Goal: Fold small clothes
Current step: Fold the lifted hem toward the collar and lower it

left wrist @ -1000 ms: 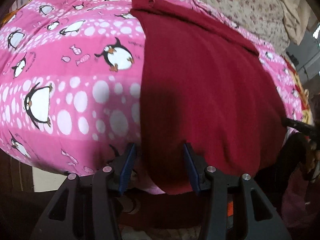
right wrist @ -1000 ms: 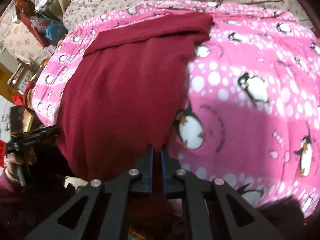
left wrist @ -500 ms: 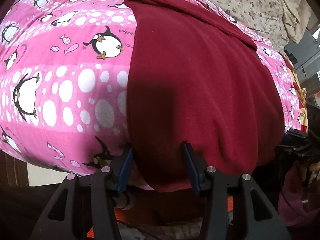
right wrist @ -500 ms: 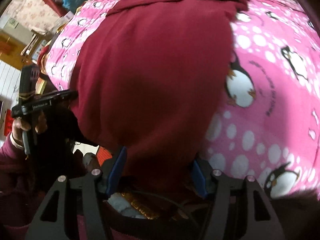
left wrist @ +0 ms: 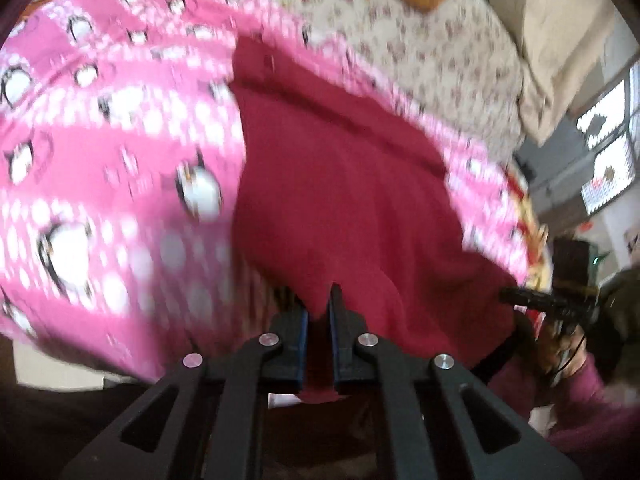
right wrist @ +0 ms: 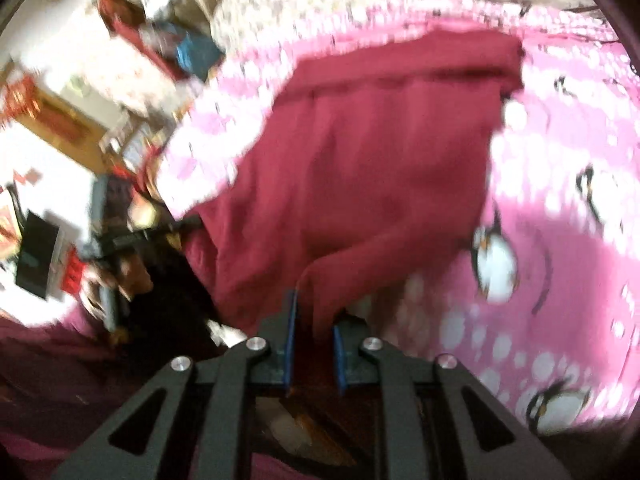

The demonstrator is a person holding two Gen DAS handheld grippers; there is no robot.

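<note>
- The dark red, soft knitted garment (left wrist: 340, 200) lies spread on the pink penguin-print blanket (left wrist: 100, 168) covering the bed, its far hem flat toward the far edge and its near edge lifted off the bed's near edge.
- It looks light and limp: the cloth sags and wrinkles between the two held points, so it will likely drape rather than keep a shape, and it seems neither slippery nor fragile.
- The near corners look like the best places to grip, pinching a good bite of cloth.
- The left hand-held gripper (left wrist: 319, 320) is closed narrow on the near left corner.
- The right hand-held gripper (right wrist: 313, 334) is pinched on the near right corner, with cloth bunched between its blue pads (right wrist: 291, 340).
- A floral sheet (left wrist: 420, 40) lies beyond the blanket.
</note>
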